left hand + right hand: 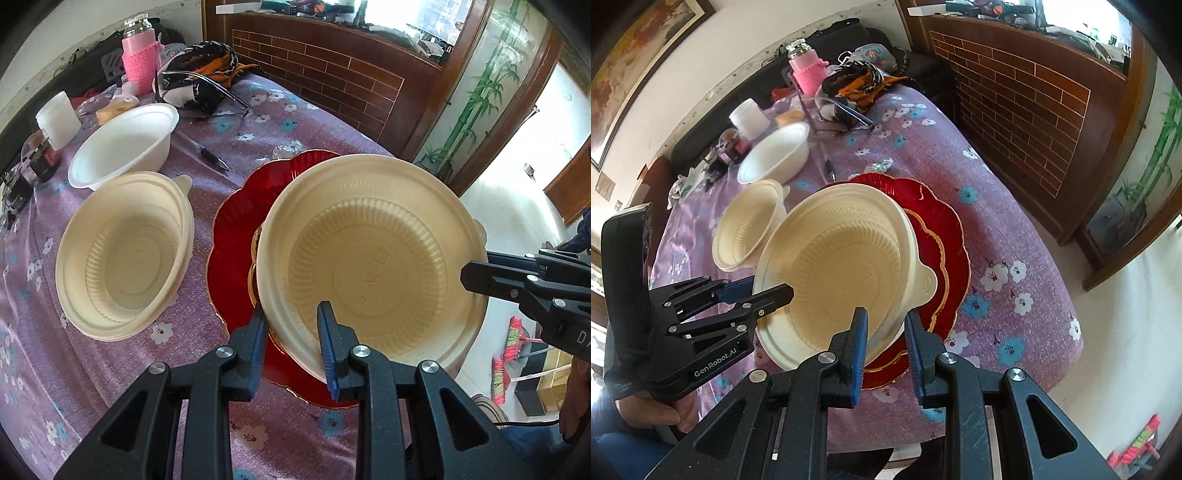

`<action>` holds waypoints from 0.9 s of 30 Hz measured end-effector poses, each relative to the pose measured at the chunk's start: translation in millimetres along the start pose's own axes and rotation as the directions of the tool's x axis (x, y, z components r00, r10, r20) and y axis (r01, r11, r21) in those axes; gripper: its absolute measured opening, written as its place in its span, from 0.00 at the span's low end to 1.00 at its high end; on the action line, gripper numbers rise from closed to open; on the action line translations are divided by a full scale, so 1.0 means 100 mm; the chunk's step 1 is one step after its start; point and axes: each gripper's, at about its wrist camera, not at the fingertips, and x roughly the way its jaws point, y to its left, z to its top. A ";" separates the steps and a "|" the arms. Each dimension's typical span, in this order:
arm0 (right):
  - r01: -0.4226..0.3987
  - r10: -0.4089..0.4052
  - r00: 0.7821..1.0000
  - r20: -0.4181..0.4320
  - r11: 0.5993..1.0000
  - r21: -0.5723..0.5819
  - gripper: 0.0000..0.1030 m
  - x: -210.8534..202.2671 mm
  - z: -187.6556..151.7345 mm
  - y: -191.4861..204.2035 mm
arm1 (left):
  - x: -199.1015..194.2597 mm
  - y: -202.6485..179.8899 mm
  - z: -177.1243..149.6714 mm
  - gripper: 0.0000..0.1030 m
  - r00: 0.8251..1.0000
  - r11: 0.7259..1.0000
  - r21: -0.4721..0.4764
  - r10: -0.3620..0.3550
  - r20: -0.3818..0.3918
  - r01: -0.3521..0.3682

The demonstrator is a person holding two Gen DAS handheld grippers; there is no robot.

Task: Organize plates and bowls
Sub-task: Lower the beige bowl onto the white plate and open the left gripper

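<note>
Above red plate [236, 236]: L claw [291, 332] & R claw [886, 332] both clamp cream bowl [369, 258] rim.

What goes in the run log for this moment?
left tongs: shut on cream bowl rim | right tongs: shut on opposite rim | bowl: tilted above red plate | second cream bowl: on table

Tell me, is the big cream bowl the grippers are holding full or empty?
Empty. The held cream bowl shows its bare ribbed bottom, with no food or liquid inside. It hangs tilted above the red plate.
</note>
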 end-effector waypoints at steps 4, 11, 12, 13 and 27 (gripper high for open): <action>0.006 -0.006 1.000 0.000 1.000 0.003 0.22 0.01 0.00 -0.01 | 0.00 0.00 0.00 0.26 1.000 1.000 0.000 0.001 0.004 -0.001; 0.031 -0.032 0.999 0.031 0.999 0.028 0.44 -0.07 0.00 -0.04 | -0.07 0.02 -0.01 0.39 1.000 1.000 -0.004 0.004 0.029 -0.004; 0.032 -0.033 0.999 0.037 0.999 0.032 0.44 -0.09 0.00 -0.04 | -0.08 0.03 -0.01 0.40 0.999 1.000 -0.004 0.004 0.033 -0.004; 0.033 -0.034 0.998 0.043 0.999 0.035 0.44 -0.10 0.00 -0.05 | -0.09 0.03 -0.01 0.43 0.999 1.000 -0.006 0.004 0.035 -0.004; 0.083 -0.088 0.977 0.196 0.996 0.035 0.44 -0.44 0.06 0.16 | -0.41 0.32 -0.16 0.48 0.994 0.997 -0.068 0.028 0.103 -0.021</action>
